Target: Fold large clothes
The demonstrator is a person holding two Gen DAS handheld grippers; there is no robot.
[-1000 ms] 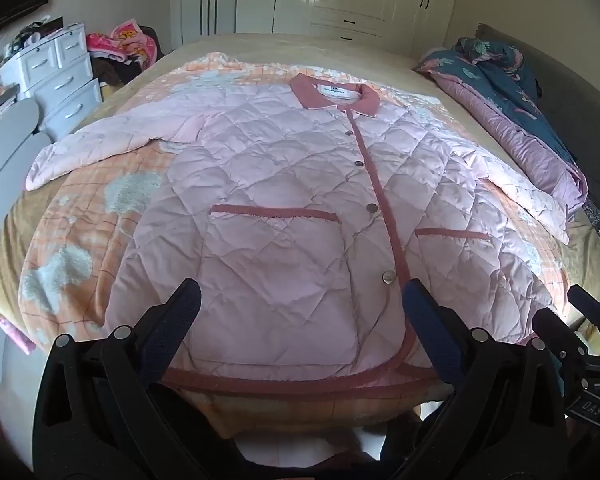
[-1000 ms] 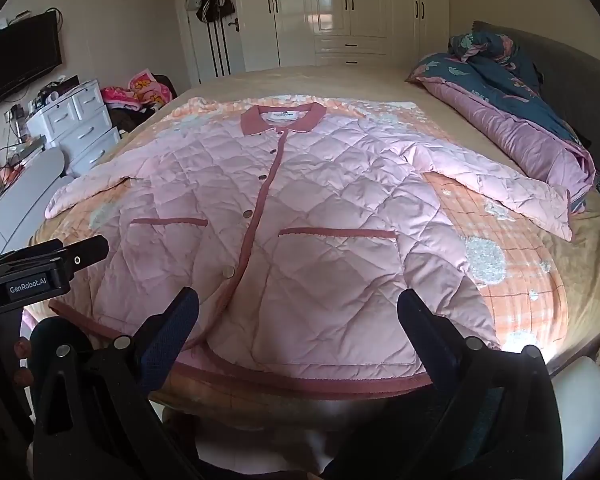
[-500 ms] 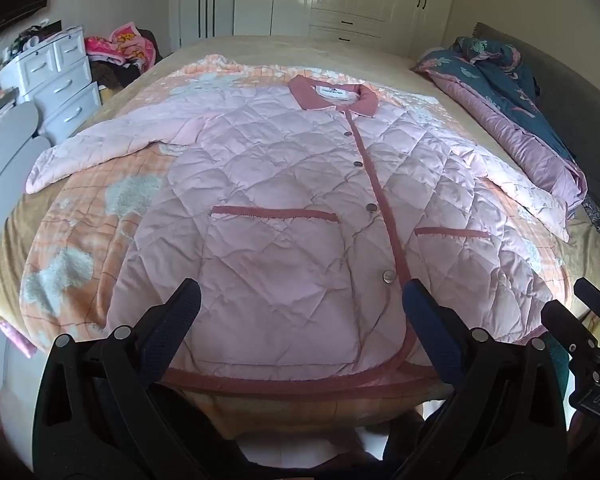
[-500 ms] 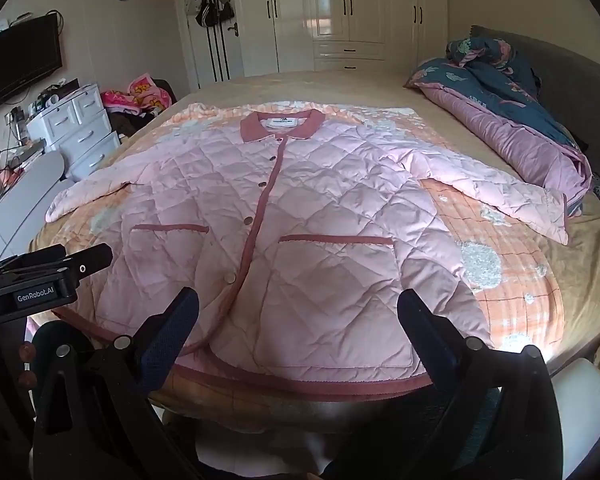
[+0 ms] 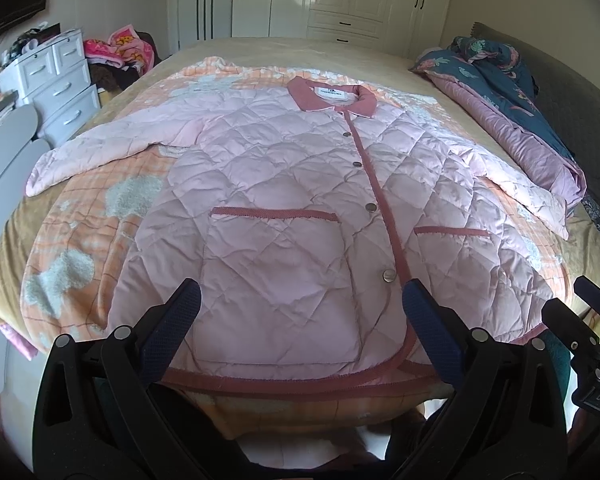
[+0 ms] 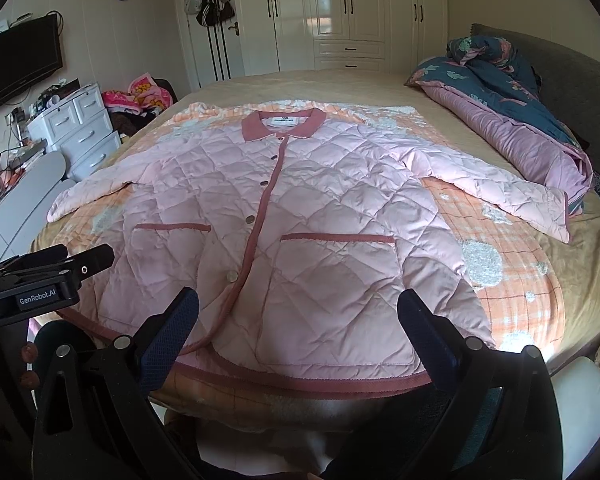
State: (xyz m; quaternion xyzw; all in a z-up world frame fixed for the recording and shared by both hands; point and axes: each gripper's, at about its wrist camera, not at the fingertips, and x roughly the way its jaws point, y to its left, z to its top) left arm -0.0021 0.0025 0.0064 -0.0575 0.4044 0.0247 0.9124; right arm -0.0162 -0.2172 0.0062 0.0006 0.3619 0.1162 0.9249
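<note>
A pink quilted jacket (image 5: 284,208) (image 6: 300,216) lies flat and buttoned on the bed, collar away from me, both sleeves spread out to the sides. Its dark pink hem runs along the near bed edge. My left gripper (image 5: 300,304) hovers open just short of the hem, left of the button placket, holding nothing. My right gripper (image 6: 298,308) is open too, over the hem at the jacket's right half, empty. Each gripper shows at the edge of the other's view.
An orange checked blanket (image 5: 84,216) lies under the jacket on the beige bed (image 6: 596,248). A rolled purple and blue quilt (image 6: 512,120) lies along the right side. White drawers (image 5: 56,80) and clutter stand at the left; wardrobes (image 6: 340,12) at the back.
Both grippers have tilted up and drawn back slightly, so the jacket sits a little lower in each view. Nothing was taken hold of and the jacket has not moved.
</note>
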